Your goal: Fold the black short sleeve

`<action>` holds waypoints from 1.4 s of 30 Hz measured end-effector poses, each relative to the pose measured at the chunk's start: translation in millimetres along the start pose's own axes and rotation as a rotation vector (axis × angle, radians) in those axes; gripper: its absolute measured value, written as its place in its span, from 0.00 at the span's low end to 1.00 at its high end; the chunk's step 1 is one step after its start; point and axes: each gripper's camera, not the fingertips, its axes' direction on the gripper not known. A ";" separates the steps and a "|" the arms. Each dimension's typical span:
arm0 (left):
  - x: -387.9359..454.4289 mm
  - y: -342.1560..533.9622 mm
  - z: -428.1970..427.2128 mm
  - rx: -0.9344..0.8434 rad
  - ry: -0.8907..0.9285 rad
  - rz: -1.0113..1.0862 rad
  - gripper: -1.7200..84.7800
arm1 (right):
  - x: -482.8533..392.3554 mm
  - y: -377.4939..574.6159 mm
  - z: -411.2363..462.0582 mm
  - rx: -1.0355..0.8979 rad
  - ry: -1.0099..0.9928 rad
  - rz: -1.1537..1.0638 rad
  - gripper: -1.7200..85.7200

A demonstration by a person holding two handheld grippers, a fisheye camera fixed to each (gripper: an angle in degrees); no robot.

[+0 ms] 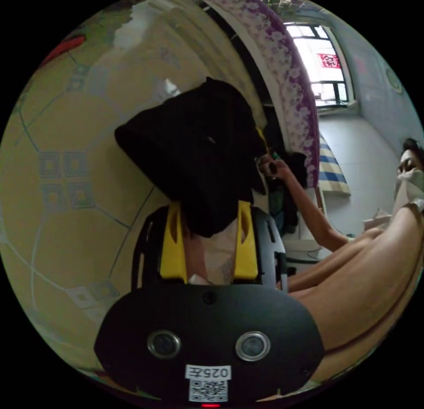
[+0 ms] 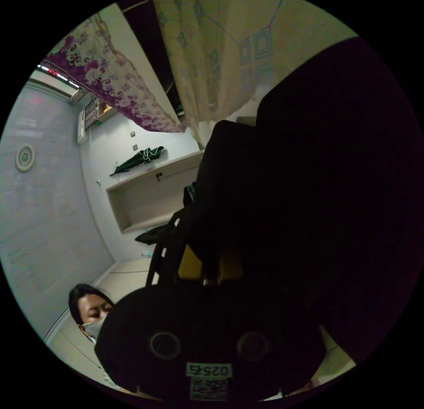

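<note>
Black fabric of the short sleeve shirt hangs bunched directly in front of the left gripper. Its lower tip drops between the two yellow jaws, which stand apart on either side of it; a pale surface shows through the gap below the cloth. Whether both jaws press on the fabric cannot be told from the left gripper view.

In the right gripper view, the same shirt drapes over the right gripper and covers most of the frame to one side. Cloth lies across the yellow jaws, hiding their tips. Their state cannot be told.

Relative to the shirt, in the left gripper view:
- Behind it lies a yellow bedsheet printed with grey-green lines and small squares.
- Beside its far edge, a hand of the person holds the other gripper, touching the fabric. The forearm runs from that hand toward the camera side.
- Past the hand hangs a purple flowered curtain; beyond the curtain is a bright window.

Relative to the shirt, in the right gripper view:
- Beside it hang the yellow patterned sheet and the purple flowered curtain.
- Farther off stands a pale wooden shelf with a folded green umbrella against the wall above it.
</note>
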 end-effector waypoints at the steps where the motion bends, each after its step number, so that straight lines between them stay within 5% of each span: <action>1: 0.6 -3.8 -0.7 0.034 -0.077 -0.031 0.19 | 1.1 6.9 6.2 -0.002 -0.006 -0.004 0.02; 4: -12.7 -7.3 -2.3 0.079 -0.160 -0.163 0.21 | 7.4 22.9 22.8 -0.027 -0.052 -0.021 0.03; 9: -34.8 -5.0 10.2 0.268 0.007 -0.218 0.21 | 20.4 50.7 48.0 -0.036 -0.118 -0.052 0.04; 14: -43.6 -34.7 68.2 0.207 0.094 -0.178 0.09 | 32.9 80.8 81.2 -0.026 -0.165 -0.069 0.02; 17: -76.9 -61.0 101.1 0.122 0.431 -0.344 0.03 | 10.2 107.6 87.3 0.004 -0.208 -0.192 0.01; 20: -35.5 -115.7 102.8 0.063 0.487 -0.115 0.01 | -46.1 148.8 63.2 0.077 -0.127 -0.407 0.01; 25: 169.7 -218.1 146.8 -0.171 0.648 0.444 0.01 | -160.8 254.4 -38.9 0.404 -0.386 -0.640 0.01; 31: 371.1 -228.0 205.8 -0.377 0.958 0.770 0.01 | -338.7 468.6 -70.8 0.691 -0.059 -1.202 0.01; 36: 390.9 -218.5 248.5 -0.542 1.098 0.719 0.01 | -360.4 537.9 -17.9 0.791 0.197 -1.177 0.01; 42: 274.6 -220.1 299.6 -0.470 0.800 0.603 0.01 | -233.0 426.7 79.6 0.552 0.257 -0.893 0.01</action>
